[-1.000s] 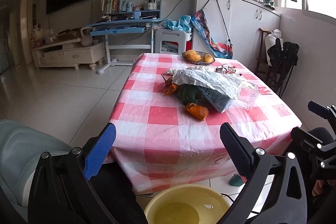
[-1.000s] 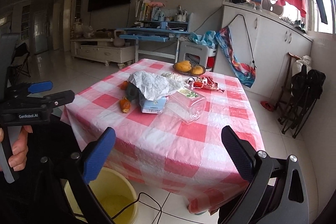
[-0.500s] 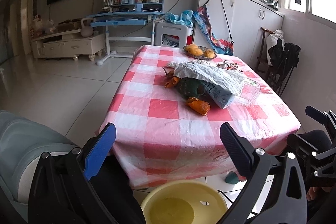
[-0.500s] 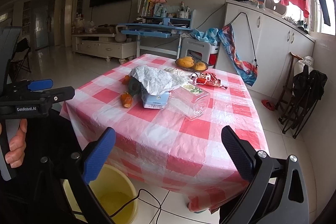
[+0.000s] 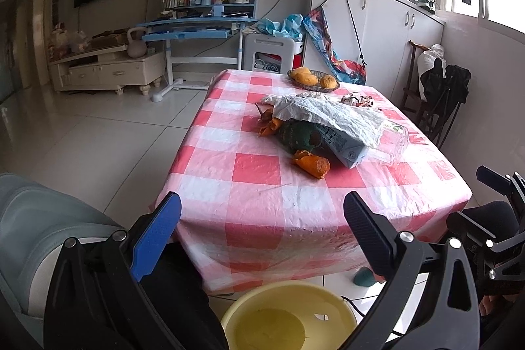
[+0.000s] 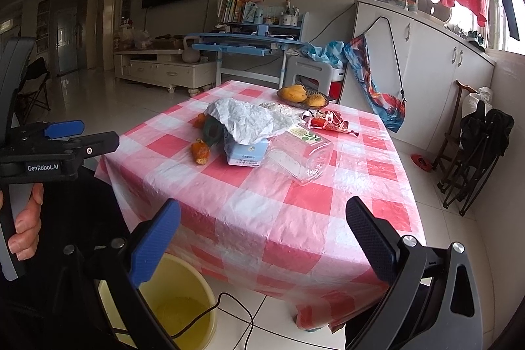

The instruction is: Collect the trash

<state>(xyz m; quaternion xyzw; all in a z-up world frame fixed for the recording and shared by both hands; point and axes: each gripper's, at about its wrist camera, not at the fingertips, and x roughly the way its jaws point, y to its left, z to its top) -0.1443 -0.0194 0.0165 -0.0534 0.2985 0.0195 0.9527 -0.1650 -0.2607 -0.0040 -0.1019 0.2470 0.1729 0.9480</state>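
Trash [image 5: 323,123] heaped mid-frame on the checked table [image 5: 256,205]; I hold left gripper [image 5: 262,218] and right gripper [image 6: 262,225] spread, empty, short of it. Next: reach the orange peel [image 5: 311,164].

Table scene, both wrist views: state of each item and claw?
left claw: open, empty, short of the table
right claw: open, empty
yellow bucket: upright on floor, open top
clear plastic bottle: lying on its side
blue carton: lying flat, partly under crumpled white paper
orange peel: loose on cloth
fruit bowl: upright, holding fruit
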